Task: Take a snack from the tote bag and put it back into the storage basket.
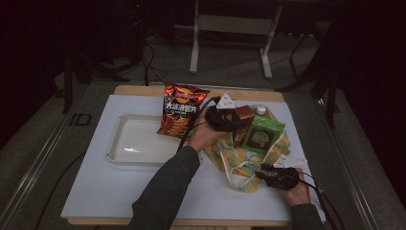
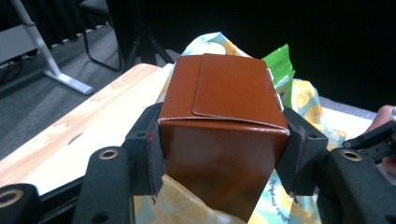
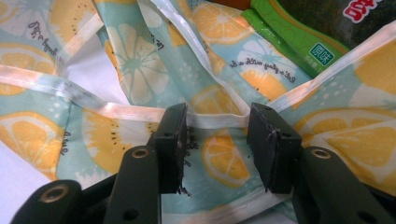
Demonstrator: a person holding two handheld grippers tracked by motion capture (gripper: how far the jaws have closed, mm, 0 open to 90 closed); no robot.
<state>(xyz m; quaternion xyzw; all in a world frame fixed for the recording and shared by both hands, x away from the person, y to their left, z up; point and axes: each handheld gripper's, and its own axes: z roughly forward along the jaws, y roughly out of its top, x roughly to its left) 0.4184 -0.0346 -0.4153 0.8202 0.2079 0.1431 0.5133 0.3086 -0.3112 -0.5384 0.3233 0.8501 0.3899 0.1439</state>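
White table mat (image 1: 95,191) spans the frame centre, empty tray (image 1: 129,143) at centre-left. Lemon-print bag (image 1: 239,165) lies right of centre, green packet (image 1: 262,135) inside it. Red chip bag (image 1: 181,109) stands at upper centre, just past the tray. My left gripper (image 2: 224,154) is clamped on the brown box (image 2: 224,135), held upright over the bag's mouth. My right gripper (image 3: 217,140), lower right, sits on the bag fabric with jaws spread, nothing pinched.

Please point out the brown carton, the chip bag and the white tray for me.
brown carton (image 2: 224,144), left gripper view, its front face between the jaws.
chip bag (image 1: 182,109), high view, middle of its printed front.
white tray (image 1: 116,139), high view, its left rim.
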